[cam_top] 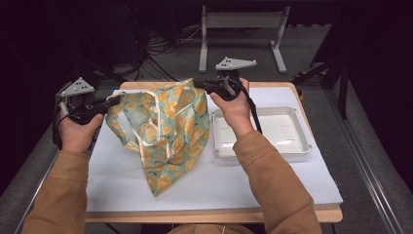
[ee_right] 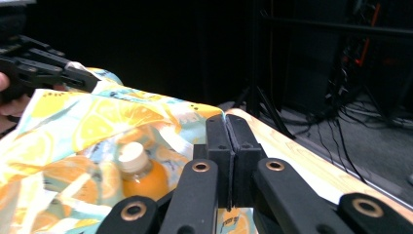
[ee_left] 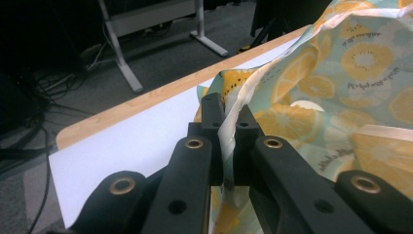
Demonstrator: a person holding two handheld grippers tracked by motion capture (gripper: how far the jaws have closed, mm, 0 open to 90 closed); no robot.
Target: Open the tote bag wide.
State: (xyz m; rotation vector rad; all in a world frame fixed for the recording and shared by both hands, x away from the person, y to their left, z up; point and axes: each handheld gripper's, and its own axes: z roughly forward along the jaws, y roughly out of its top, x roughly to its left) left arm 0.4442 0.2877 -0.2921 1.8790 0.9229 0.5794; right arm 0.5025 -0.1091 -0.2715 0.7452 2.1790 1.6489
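- While each hand-held gripper, left (cam_top: 116,100) and right (cam_top: 198,83), pinches a rim, the fruit-print bag (cam_top: 165,131) hangs open above the table (cam_top: 117,180).
- Held apart, the rims expose the orange bottle (ee_right: 139,176) inside.

Bottle mostly hidden in bag
Bag (ee_right: 97,122) covers the bottle (ee_right: 139,175) below its neck; bag's print text too small to read; frame edge crops the bag btm-left.

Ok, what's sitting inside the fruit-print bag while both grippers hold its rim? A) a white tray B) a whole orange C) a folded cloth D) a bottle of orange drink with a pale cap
D: the right gripper view looks into the bag and shows a bottle of orange liquid with a pale cap; the white tray lies beside the bag on the table.
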